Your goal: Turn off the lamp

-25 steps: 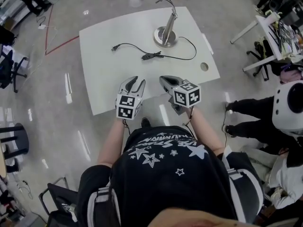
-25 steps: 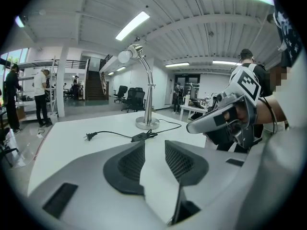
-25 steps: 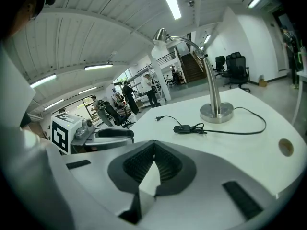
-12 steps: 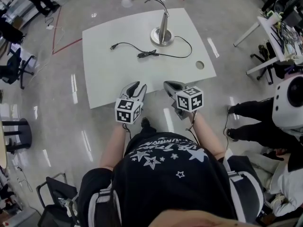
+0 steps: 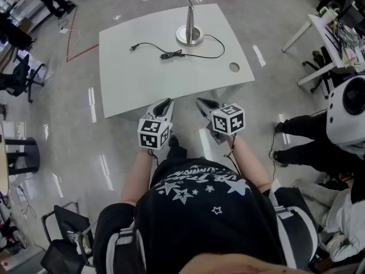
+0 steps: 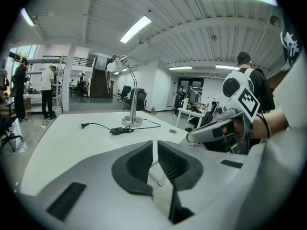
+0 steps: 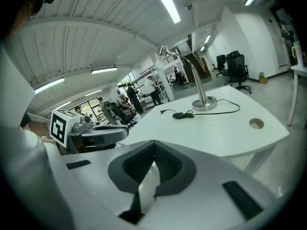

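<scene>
A silver gooseneck lamp (image 5: 189, 34) stands at the white table's (image 5: 125, 79) far side, and its bulb end looks bright white (image 6: 112, 67). The lamp's black cord carries an inline switch (image 5: 166, 55) and ends in a loose plug (image 5: 133, 48). Both grippers hover side by side off the table's near edge, far short of the switch (image 6: 117, 130) (image 7: 178, 115). The jaws of my left gripper (image 5: 165, 103) (image 6: 155, 143) are closing, with a narrow gap and nothing between them. My right gripper (image 5: 201, 101) (image 7: 154, 145) has its pads meeting, empty.
A round cable hole (image 5: 234, 67) sits near the table's right front corner. At the right stand a person in dark clothes (image 5: 311, 133) and a white rounded device (image 5: 348, 110). Another desk (image 5: 333, 24) lies at the far right, with office chairs (image 5: 14, 76) at the left.
The table and lamp have slid up and away in the head view as the person backed off. Both grippers came off the table's edge. The left jaws narrowed.
</scene>
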The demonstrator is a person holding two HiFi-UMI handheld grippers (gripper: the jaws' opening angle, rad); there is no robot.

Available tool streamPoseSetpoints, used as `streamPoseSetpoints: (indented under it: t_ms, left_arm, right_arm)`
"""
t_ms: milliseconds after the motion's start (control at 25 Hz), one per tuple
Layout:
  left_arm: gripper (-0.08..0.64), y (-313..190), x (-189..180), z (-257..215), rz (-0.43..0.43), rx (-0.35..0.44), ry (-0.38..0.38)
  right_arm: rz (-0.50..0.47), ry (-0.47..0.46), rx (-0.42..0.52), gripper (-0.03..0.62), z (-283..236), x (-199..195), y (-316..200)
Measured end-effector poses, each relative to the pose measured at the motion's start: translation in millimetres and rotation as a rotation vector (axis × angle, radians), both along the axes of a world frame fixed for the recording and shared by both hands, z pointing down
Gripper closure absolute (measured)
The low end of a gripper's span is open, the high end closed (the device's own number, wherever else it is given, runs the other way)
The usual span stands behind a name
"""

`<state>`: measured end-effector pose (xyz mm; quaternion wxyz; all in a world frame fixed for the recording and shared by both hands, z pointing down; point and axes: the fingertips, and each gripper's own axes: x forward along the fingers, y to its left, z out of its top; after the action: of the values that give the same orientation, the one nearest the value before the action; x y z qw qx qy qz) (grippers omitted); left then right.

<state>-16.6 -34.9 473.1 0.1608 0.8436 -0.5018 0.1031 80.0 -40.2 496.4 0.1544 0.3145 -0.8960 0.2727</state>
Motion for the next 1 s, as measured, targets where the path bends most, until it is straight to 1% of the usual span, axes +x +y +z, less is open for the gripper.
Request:
streamPoseSetpoints:
  t_ms: [160,320,480,680,1000]
  left_arm:
    - [0.541,17.9,13.3,-2.0,-0.004,0.004,-0.009]
    - [0.548,33.4,22.8,-7.7,-0.015,0.012,0.005]
    - [0.548,46.6,33.7,-14.0,-0.019,0.028,0.011]
    - [0.548,59.1,48.2,-23.4,-0.028,0.051,0.026]
    - [0.549,81.4,66.9,-34.9,-0.041,0.083,0.025]
  right_arm:
    - [-0.005,0.019,0.005,0.588,0.4,15.7,16.4]
    - [0.004,0.063,0.053,0.588,-4.2,30.6,27.7]
    - [0.003,0.058,0.070,0.588,-9.6,42.0,38.7]
    - [-0.029,0.053,0.081,0.588,-10.2,51.1,55.3]
    - [-0.066,0.036,0.096,0.588,-11.9,63.4,78.7]
